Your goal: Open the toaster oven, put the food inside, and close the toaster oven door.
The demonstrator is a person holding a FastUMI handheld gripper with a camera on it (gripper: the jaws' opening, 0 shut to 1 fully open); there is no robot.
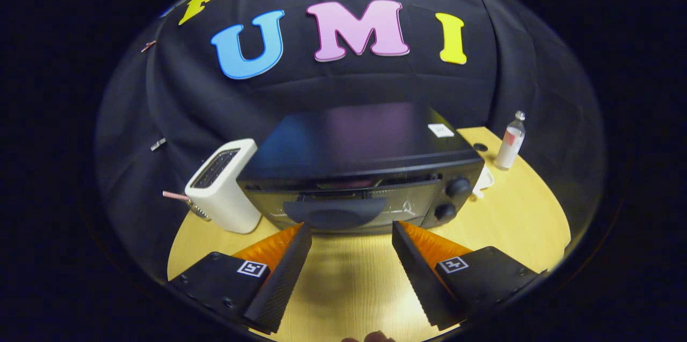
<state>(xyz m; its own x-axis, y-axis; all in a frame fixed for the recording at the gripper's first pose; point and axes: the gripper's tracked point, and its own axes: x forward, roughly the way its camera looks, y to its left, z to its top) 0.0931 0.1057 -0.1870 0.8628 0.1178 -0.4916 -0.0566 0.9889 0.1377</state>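
My jaws stand apart and hold nothing, above the wooden desk. Just ahead of them is the black toaster oven, its door handle between my fingertips.

A light wood-grain table is seen carrying a black toaster oven, which is set at the middle of the surface with its glass door facing forward and two knobs stacked at its right. A white pop-up toaster is stood just beside the oven's left side. A small clear bottle with a pale cap is placed upright near the table's far right rim, apart from the oven. A white object, mostly hidden, is glimpsed behind the oven's right corner. A bare stretch of tabletop is left in front.
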